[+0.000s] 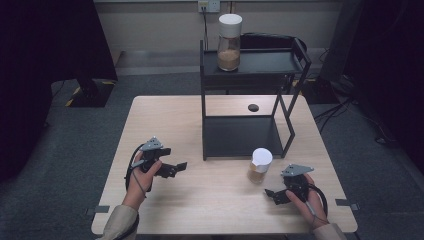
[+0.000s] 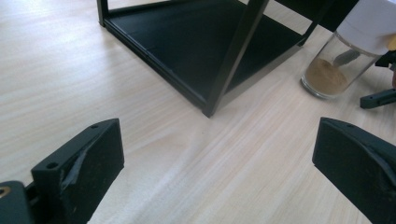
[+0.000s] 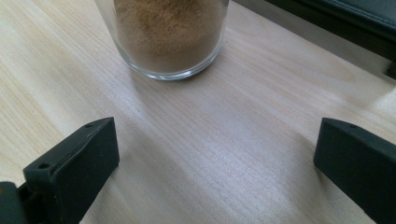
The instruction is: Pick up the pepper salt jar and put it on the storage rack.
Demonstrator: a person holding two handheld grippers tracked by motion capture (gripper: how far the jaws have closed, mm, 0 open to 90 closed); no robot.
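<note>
High view: a wooden table (image 1: pixel 210 200) on grey floor carries a black rack (image 1: pixel 245 125); the jar (image 1: pixel 259 165) stands just before it. The left gripper (image 1: pixel 181 165) and right gripper (image 1: pixel 270 192) hover low.

Left gripper view: jaws spread, jar (image 2: pixel 334 70) far right.

Right gripper view: jaws spread, jar (image 3: pixel 168 37) close ahead, untouched.
</note>
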